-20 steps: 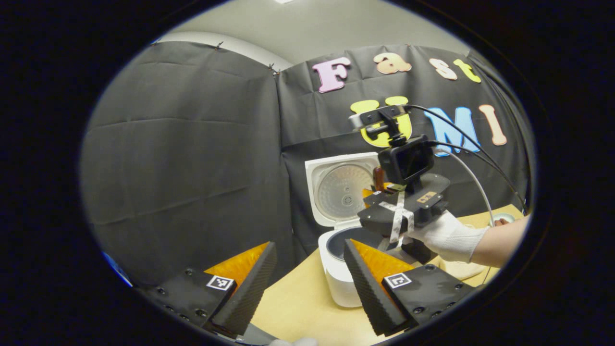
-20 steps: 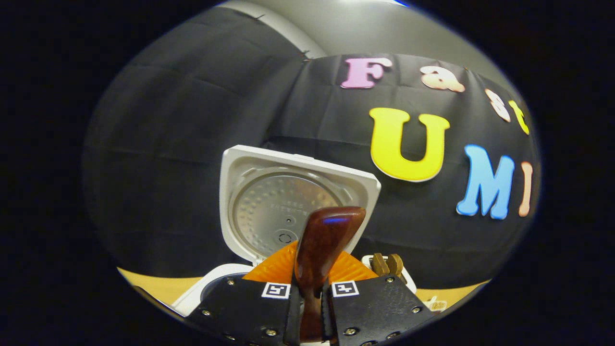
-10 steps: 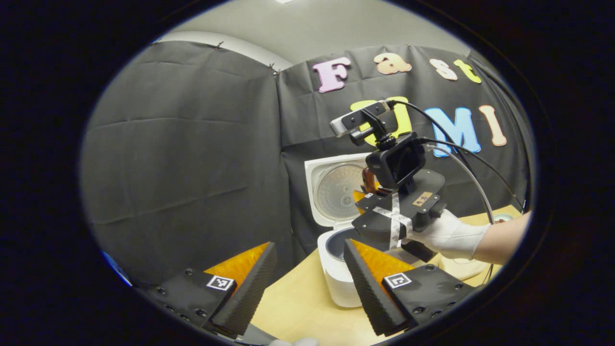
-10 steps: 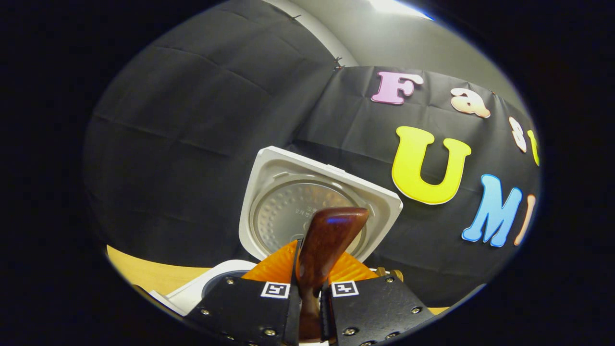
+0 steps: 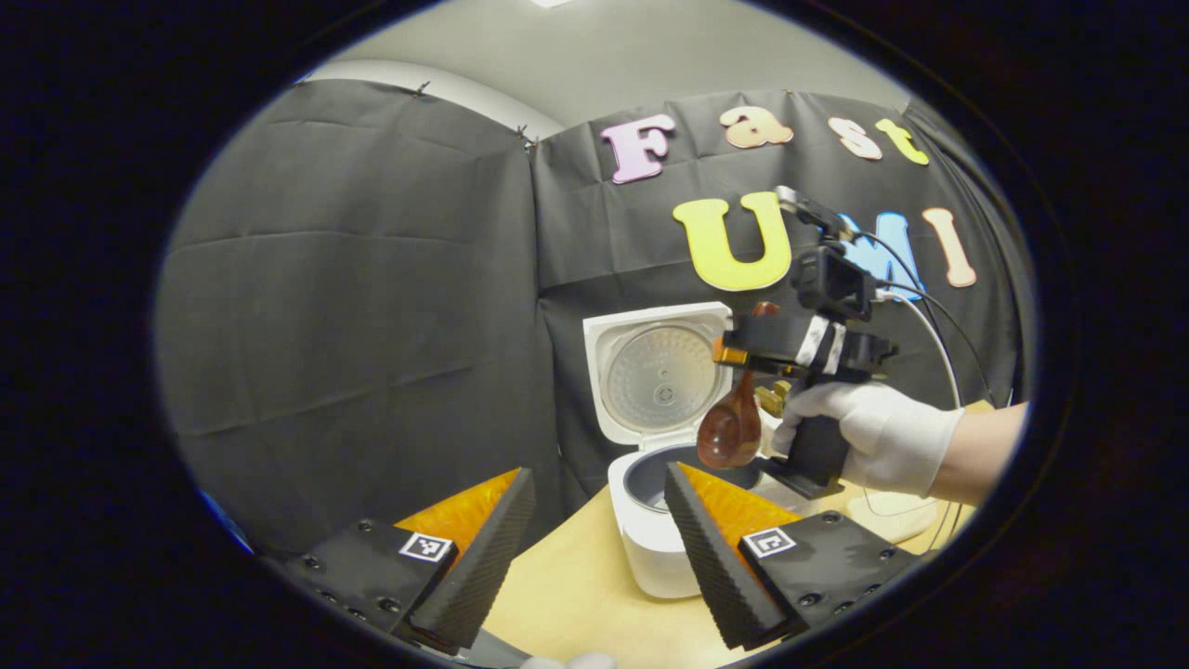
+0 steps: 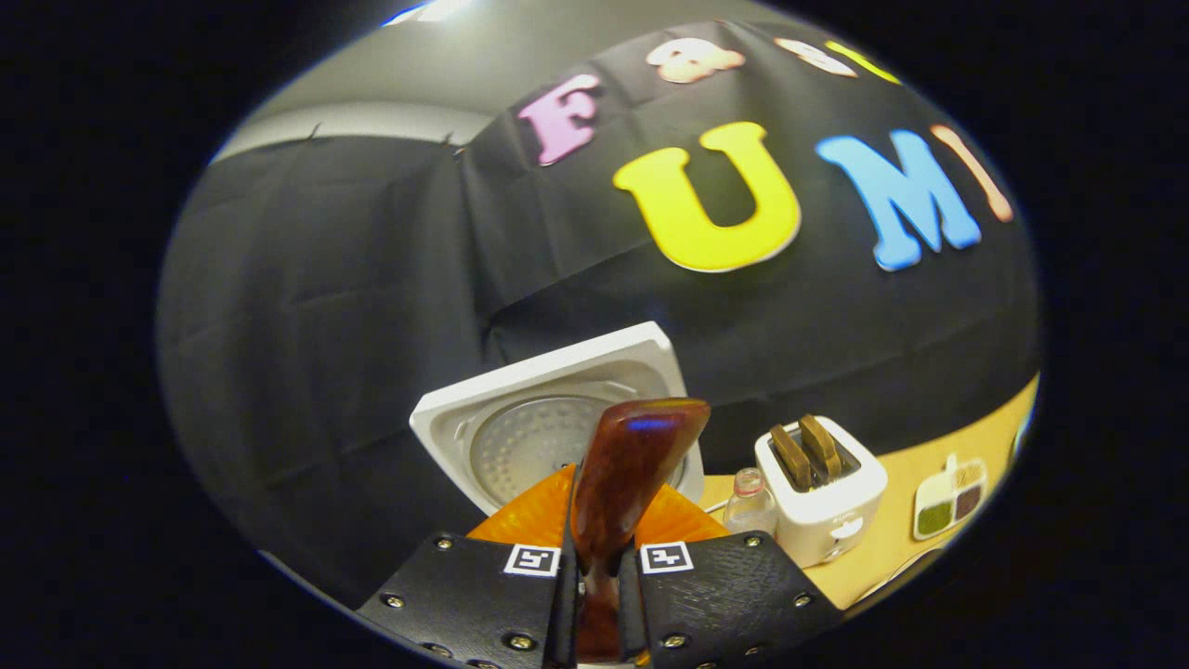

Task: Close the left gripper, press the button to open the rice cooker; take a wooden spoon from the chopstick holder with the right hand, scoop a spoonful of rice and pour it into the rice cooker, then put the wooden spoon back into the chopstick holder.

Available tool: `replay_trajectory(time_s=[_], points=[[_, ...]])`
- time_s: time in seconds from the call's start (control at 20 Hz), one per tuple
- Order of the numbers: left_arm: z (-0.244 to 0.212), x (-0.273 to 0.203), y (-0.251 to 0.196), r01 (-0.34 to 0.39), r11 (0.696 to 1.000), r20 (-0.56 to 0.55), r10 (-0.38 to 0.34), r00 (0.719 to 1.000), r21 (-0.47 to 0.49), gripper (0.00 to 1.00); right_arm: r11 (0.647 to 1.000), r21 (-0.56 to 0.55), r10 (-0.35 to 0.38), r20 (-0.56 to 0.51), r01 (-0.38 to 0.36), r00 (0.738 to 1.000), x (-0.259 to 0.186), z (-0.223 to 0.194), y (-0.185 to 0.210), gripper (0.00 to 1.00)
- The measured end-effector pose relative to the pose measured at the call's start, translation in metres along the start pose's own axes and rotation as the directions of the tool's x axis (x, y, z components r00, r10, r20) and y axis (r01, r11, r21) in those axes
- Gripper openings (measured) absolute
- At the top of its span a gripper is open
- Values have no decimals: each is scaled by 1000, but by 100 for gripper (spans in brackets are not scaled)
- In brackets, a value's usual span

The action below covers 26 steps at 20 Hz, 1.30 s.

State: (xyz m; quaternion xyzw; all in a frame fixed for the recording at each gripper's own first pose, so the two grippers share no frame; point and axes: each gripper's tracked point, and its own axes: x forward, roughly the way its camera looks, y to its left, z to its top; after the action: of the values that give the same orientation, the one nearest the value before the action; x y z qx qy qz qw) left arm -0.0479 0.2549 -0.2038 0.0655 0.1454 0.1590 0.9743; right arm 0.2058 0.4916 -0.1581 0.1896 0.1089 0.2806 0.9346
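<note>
Wooden spoon (image 6: pixel 632 465) clamped (bowl downward) over rice cooker (image 5: pixel 650 520).

Both views face booth wall; share open rice cooker (image 5: pixel 664 437) (image 6: pixel 557 427).

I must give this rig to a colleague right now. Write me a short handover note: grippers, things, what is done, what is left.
Left gripper: open, holding nothing.
Right gripper: shut on the wooden spoon, whose bowl hangs tipped down above the rice cooker.
Cooker lid is up, so the button step is done.
Whether rice is in the pot cannot be seen.
Left: finish pouring if needed, then return the spoon to the chopstick holder.
</note>
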Motion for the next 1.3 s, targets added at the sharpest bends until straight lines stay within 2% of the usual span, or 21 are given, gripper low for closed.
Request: replay_trajectory(time_s=[0.05,0.15,0.3,0.35,0.4,0.45,0.6,0.65,0.7,0.75,0.95,1.2,1.3], points=[[2,0,-1,5,1000,3,-5,1000,2,97,997,77,-14,4,14,1000,-4,7,-9,17],[7,0,-3,15,1000,8,-15,1000,3,96,986,161,-58,38,51,998,-14,31,-33,17],[10,4,-16,44,999,10,-44,999,2,95,979,180,-111,88,93,990,-29,56,-65,17],[12,4,-22,58,998,12,-58,998,1,99,977,189,-124,104,103,987,-36,65,-75,17],[13,4,-29,75,997,14,-75,997,-2,98,974,194,-146,119,121,982,-44,73,-87,22],[16,4,-39,92,996,17,-92,996,-5,96,972,188,-168,133,141,977,-53,80,-102,17],[27,2,-69,153,988,40,-152,988,-8,95,957,187,-256,172,223,951,-94,105,-152,17],[32,1,-80,173,985,50,-172,984,-6,96,949,191,-287,186,252,940,-110,114,-173,22],[37,-1,-89,191,982,61,-190,980,-4,95,940,183,-322,198,287,926,-126,121,-198,22],[44,-4,-99,209,978,73,-208,975,-5,96,927,173,-365,205,333,908,-144,129,-226,17],[67,-15,-135,279,960,110,-277,955,-10,97,856,163,-517,259,491,816,-225,157,-330,17],[94,-23,-158,315,949,139,-312,940,1,99,734,146,-672,293,663,680,-314,168,-438,17],[100,-25,-164,318,948,146,-317,937,15,99,686,185,-724,269,704,635,-343,158,-469,17]])
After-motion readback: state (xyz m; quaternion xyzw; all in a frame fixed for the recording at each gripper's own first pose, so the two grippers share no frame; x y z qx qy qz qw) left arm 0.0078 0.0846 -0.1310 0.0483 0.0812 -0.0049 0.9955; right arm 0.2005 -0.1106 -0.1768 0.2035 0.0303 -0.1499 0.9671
